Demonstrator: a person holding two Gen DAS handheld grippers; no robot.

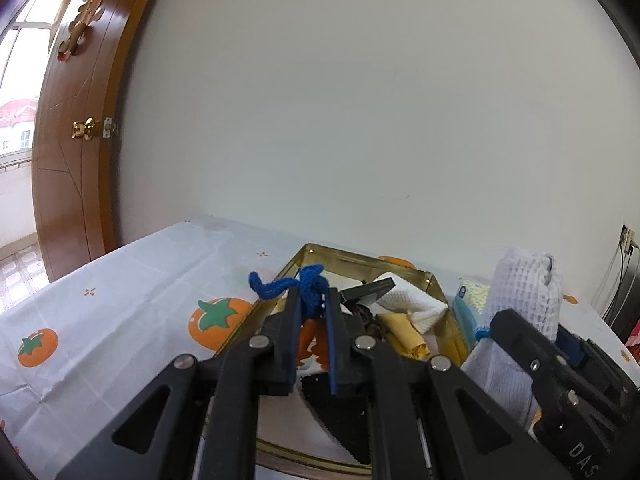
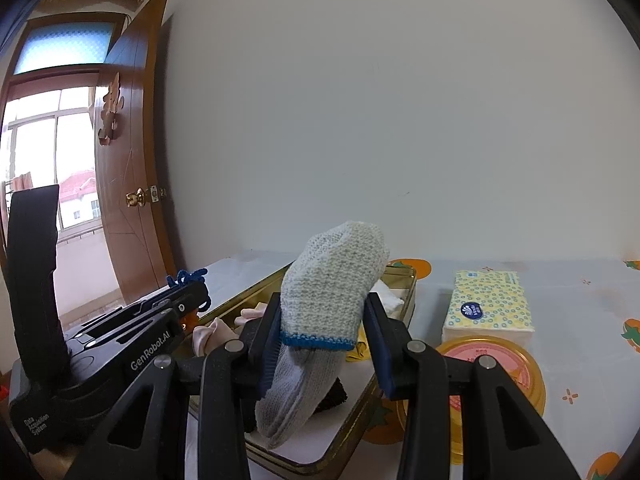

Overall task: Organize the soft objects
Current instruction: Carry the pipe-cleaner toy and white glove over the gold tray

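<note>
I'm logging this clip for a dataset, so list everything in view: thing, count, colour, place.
knit glove: 1, grey-white with blue cuff, held above the tin
blue yarn: 1, blue, held above the tin
tin: 1, gold, on the table, cloths inside
tissue pack: 1, yellow-patterned, right of the tin
round lid: 1, gold and pink, in front of the tissues
tablecloth: 1, white with orange fruit
door: 1, brown, left
left gripper: black, jaws shut on the yarn
right gripper: black, jaws shut on the glove

home rm, wood door (image 2: 128, 168), fruit-print tablecloth (image 1: 120, 312), tissue pack (image 2: 490, 306)
</note>
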